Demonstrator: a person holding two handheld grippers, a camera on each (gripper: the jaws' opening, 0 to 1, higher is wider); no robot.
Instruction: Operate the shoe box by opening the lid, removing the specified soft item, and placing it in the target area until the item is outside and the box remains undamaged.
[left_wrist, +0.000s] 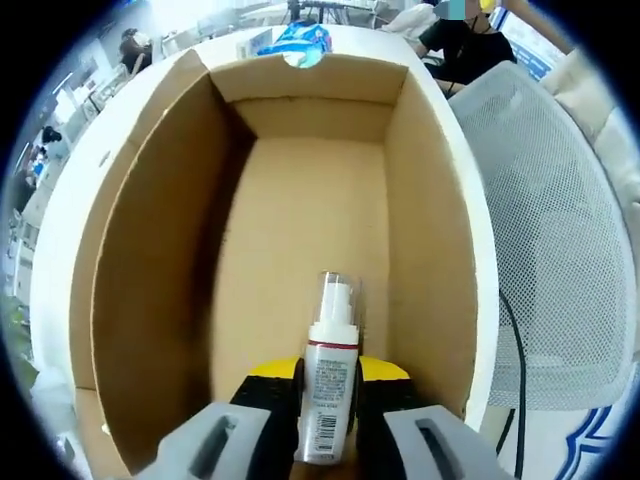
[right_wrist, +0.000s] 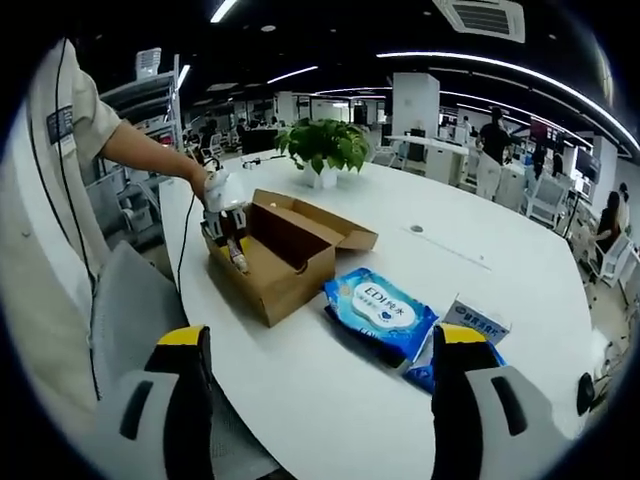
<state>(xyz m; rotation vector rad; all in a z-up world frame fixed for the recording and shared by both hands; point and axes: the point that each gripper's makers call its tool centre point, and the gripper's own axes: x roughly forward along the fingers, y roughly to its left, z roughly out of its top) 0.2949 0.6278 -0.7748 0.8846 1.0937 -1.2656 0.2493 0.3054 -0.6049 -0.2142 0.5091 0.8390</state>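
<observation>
Now your left tool (left_wrist: 325, 420) is pinching a small spray bottle (left_wrist: 328, 395) between its jaws, nozzle pointing forward, held over the open shoe box (left_wrist: 300, 230); the cardboard floor and walls that you can see past the bottle are bare; in the right gripper view that same tool (right_wrist: 232, 250) sits at the box's near end with the bottle (right_wrist: 239, 262) angled down over the rim. The box (right_wrist: 285, 262) rests on the white round bench (right_wrist: 400, 300), its lid (right_wrist: 330, 228) swung open to the far side; just beside the box lies a blue pack of wipes (right_wrist: 380, 310), and near that a second blue packet (right_wrist: 470, 330); a potted plant (right_wrist: 322, 150) stands further back on the bench. Your right tool (right_wrist: 325, 400) is spread wide, jaws well apart and holding nothing, hovering above the bench edge; a mesh chair (left_wrist: 560, 250) stands alongside the box.
</observation>
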